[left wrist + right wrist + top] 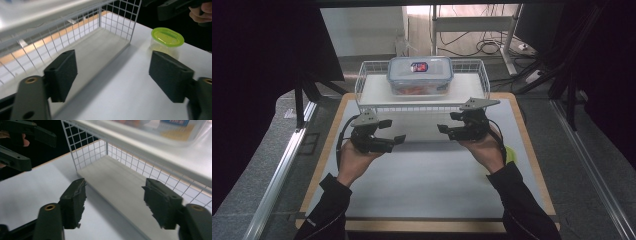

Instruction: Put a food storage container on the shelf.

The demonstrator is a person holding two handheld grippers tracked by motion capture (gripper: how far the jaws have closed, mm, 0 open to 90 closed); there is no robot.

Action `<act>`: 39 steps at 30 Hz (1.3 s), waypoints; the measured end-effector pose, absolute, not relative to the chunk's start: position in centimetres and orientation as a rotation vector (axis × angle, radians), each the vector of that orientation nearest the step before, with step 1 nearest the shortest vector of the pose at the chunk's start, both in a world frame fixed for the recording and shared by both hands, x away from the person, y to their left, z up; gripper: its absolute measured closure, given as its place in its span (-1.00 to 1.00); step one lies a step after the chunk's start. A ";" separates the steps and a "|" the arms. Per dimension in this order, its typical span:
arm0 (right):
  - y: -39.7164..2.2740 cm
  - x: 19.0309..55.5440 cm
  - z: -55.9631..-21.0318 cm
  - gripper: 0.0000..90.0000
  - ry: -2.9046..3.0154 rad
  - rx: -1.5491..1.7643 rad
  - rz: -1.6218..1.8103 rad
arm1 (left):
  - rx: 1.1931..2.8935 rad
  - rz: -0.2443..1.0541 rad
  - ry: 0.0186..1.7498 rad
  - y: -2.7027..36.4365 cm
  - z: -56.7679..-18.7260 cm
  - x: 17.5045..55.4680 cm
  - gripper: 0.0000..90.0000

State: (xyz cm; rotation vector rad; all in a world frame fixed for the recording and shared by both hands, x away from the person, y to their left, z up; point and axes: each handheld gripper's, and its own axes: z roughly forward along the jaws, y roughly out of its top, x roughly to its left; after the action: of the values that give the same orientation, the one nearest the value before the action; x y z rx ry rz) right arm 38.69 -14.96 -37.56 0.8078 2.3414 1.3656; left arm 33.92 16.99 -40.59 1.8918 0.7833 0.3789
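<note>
Both our left gripper (393, 131) and right gripper (447, 122) stand spread with nothing between the jaws, hovering just in front of the wire rack (362, 80), whose top shelf carries the clear lidded container (420, 75). We judge that an elbow could clip the green-lidded cup (167, 38) near our right hand, or that a jaw could catch the rack's mesh. We count one rack, one container, one cup and two grippers.
</note>
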 end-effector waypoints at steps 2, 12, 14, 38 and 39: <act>-15.1 38.2 -38.0 -0.35 2.343 0.795 1.358 | 1.888 0.365 0.805 17.1 -41.1 33.4 -0.58; -16.3 36.2 -40.4 -0.76 2.350 0.764 1.379 | 1.906 0.352 0.806 17.9 -44.5 30.6 -0.80; -16.5 35.9 -40.9 -0.80 2.344 0.773 1.384 | 1.909 0.376 0.813 18.1 -44.8 30.2 -0.84; -18.1 31.3 -46.5 -0.90 2.472 0.753 1.290 | 2.078 0.440 0.817 18.5 -50.9 25.7 -0.98; -18.1 31.2 -46.9 -0.90 2.479 0.760 1.283 | 2.096 0.442 0.812 18.4 -51.1 25.5 -0.98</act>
State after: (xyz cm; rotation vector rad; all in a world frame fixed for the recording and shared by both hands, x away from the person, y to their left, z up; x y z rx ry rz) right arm 31.18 -18.10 -46.86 0.7601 2.4789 1.2833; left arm 25.48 18.40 -51.11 2.0960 0.8116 0.4425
